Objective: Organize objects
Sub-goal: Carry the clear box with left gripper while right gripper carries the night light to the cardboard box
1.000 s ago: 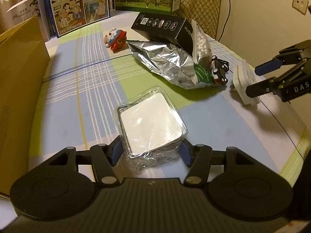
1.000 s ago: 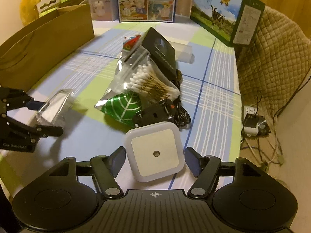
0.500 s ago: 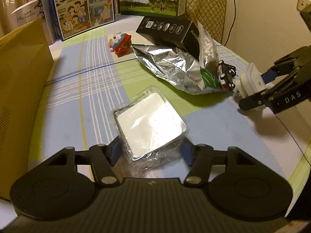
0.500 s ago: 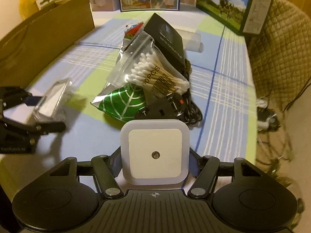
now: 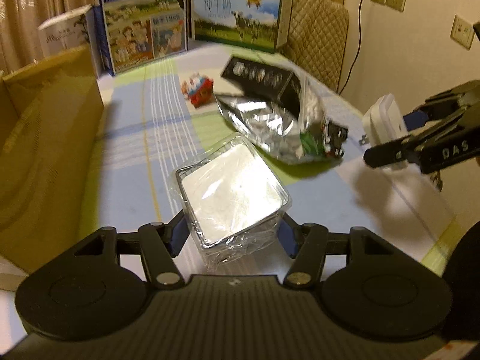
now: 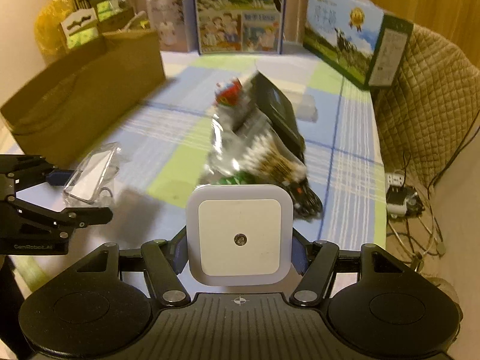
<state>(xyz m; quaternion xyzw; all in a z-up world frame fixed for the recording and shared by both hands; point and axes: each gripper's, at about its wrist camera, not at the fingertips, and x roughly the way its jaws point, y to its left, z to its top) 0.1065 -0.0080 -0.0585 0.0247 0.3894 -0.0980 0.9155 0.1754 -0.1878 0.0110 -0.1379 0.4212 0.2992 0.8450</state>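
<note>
My left gripper (image 5: 232,234) is shut on a clear plastic case with a white pad inside (image 5: 232,193), held above the checked tablecloth; the case (image 6: 90,175) also shows at the left of the right wrist view. My right gripper (image 6: 240,247) is shut on a white square night light (image 6: 239,234), lifted off the table. From the left wrist view the night light (image 5: 385,127) sits between the right gripper's fingers (image 5: 390,151), prongs pointing left. A foil bag of cotton swabs (image 5: 270,123), a black box (image 5: 264,79) and a small red toy (image 5: 199,90) lie mid-table.
An open cardboard box (image 5: 45,138) stands along the left edge. Milk cartons (image 5: 240,21) and a picture box (image 5: 144,36) line the far end. A quilted chair back (image 6: 426,96) and a power strip with cables (image 6: 402,195) are to the right of the table.
Both grippers have risen with their objects: the night light has left the table, and the clear case is higher and tilted. The views have swung up, blurred by motion.
</note>
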